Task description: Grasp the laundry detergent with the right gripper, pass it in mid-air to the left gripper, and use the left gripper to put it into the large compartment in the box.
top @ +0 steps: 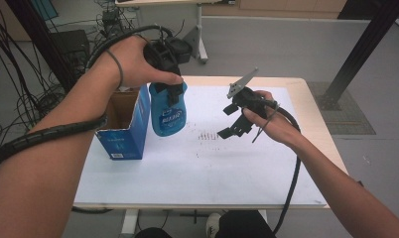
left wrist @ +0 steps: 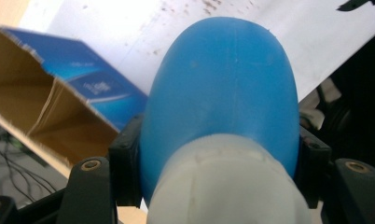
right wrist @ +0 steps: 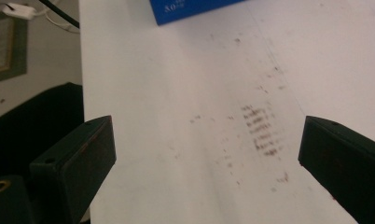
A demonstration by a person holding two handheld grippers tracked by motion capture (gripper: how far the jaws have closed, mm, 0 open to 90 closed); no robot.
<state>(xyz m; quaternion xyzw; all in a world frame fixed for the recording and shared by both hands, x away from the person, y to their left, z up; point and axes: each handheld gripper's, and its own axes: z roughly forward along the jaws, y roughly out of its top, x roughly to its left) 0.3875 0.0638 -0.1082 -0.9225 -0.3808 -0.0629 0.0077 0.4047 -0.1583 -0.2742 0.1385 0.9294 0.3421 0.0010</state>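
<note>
Bottle (top: 168, 115) hangs upright, cap up, clamped in left tongs (top: 168, 89); right tongs (top: 235, 120) wide.

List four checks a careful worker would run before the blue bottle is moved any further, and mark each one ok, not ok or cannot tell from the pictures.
1. Left gripper shut on the blue bottle, jaws on both sides below its white cap: ok.
2. Bottle lifted clear of the table: cannot tell; its base is near the white surface.
3. Bottle out of the open box, hanging beside it: ok.
4. Right gripper open and holding nothing, over the stained patch: ok.
5. Cap screwed tight: cannot tell.
</note>
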